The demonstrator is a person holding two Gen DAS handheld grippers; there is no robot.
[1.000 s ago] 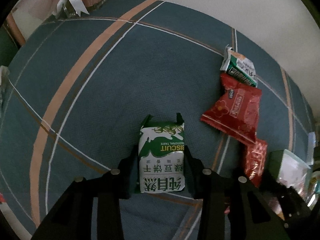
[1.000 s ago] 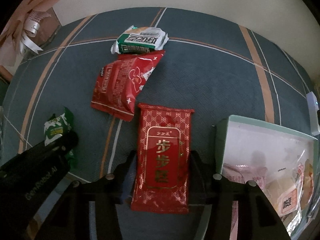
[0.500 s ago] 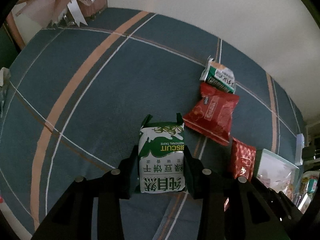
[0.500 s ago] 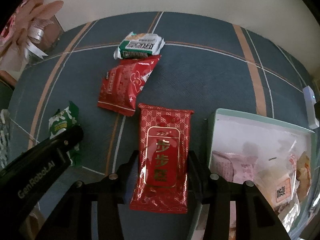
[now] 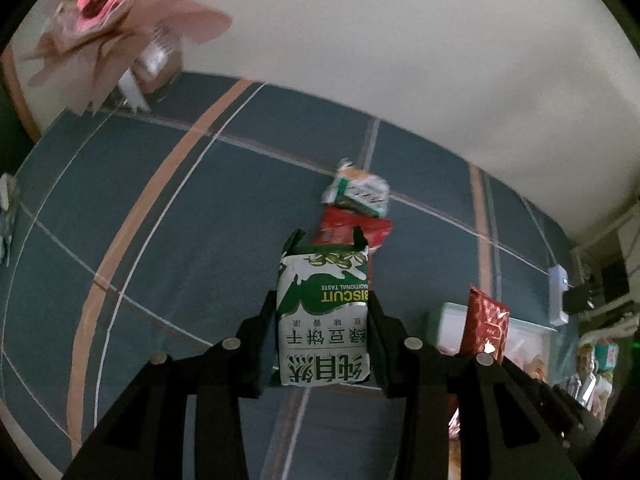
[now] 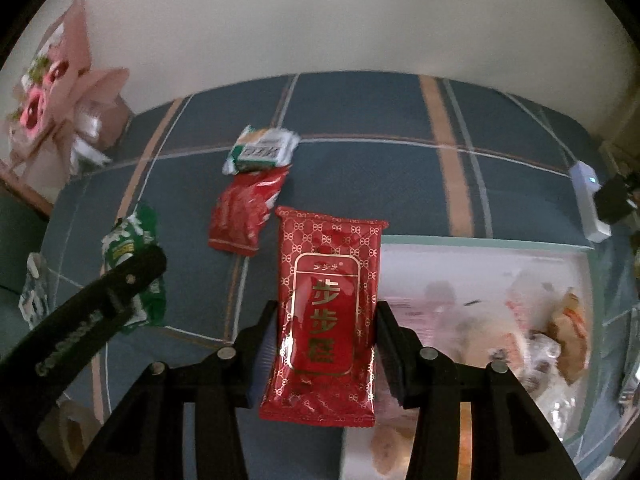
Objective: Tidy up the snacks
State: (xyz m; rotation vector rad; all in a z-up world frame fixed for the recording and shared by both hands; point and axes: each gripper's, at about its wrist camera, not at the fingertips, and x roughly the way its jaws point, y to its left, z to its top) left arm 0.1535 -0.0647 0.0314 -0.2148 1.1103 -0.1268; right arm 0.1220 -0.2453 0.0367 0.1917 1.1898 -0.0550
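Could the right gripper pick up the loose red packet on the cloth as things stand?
Probably not: the right gripper is shut on a red pouch, so its jaws are full. Nothing lies over the red packet itself.

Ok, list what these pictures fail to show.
- Left view: lower part of the red packet, hidden behind the biscuit packet.
- Right view: snacks in the box, blurred.
- Right view: left gripper, fingertips hidden behind its own body.

Surface (image 5: 224,208) under me: dark blue cloth w/ orange & white stripes. Plain cream wall (image 5: 400,60) behind it. Pink paper bouquet (image 6: 52,108) at surface's far-left corner. Dim light.
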